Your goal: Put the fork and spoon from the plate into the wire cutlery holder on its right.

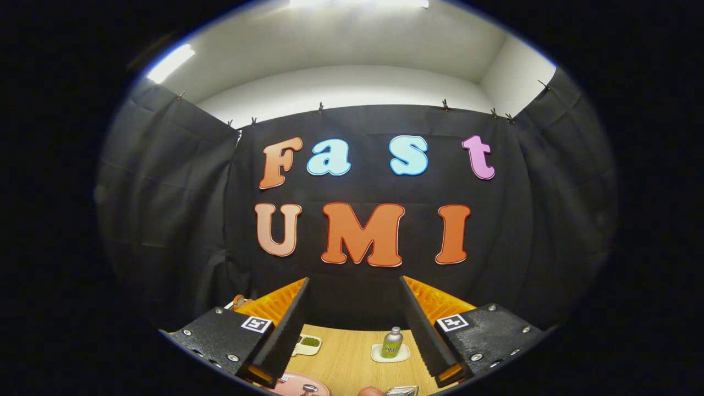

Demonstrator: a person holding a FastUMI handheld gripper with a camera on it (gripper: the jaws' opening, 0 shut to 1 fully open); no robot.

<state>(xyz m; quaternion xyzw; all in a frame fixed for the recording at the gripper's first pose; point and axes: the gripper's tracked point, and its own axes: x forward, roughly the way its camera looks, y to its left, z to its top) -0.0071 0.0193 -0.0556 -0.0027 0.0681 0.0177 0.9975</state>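
- Tool (355, 330) hanging high and level, fingers spread wide, gripping nothing.
- Plate (289, 385) lying low and near, below the left finger, with what looks like the spoon (308, 389) on it; long axis not readable.
- Wire cutlery holder (402, 390) sitting to the plate's right, below the gap.
- Needing a steep downward tilt first.
- Wooden table (352, 357) carrying a small bottle (392, 342) and a dish (308, 344) farther off.

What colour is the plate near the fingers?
Pink, seen in the gripper view: the plate lies below the open gripper.
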